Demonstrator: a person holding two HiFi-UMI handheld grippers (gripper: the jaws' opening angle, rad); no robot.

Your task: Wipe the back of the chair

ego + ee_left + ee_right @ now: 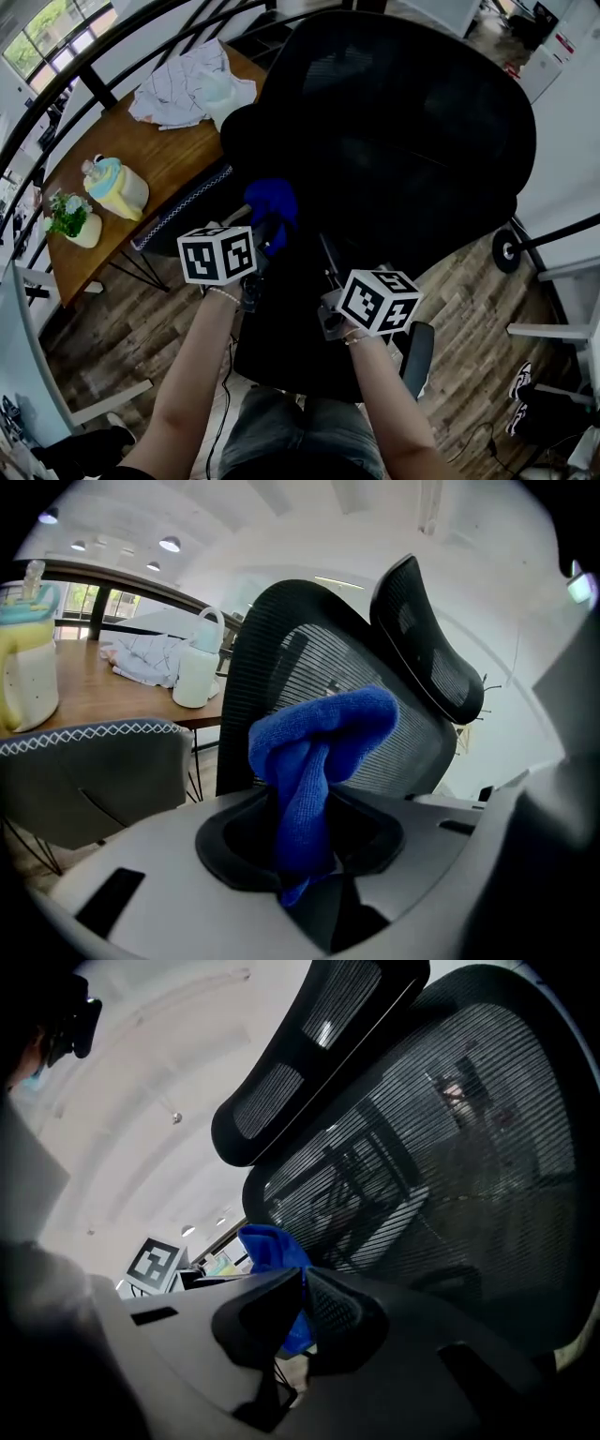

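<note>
We've got the left tool (305,834) clamped on a bunched blue microfibre cloth (317,738), held right up by the black mesh chair back (403,141). The right tool (302,1321) looks squeezed together and empty, though the cloth showing behind it makes that hard to call.

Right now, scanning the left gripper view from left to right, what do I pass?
yellow-and-teal jug -> crumpled white cloth -> white handled container -> blue cloth -> chair headrest
</note>
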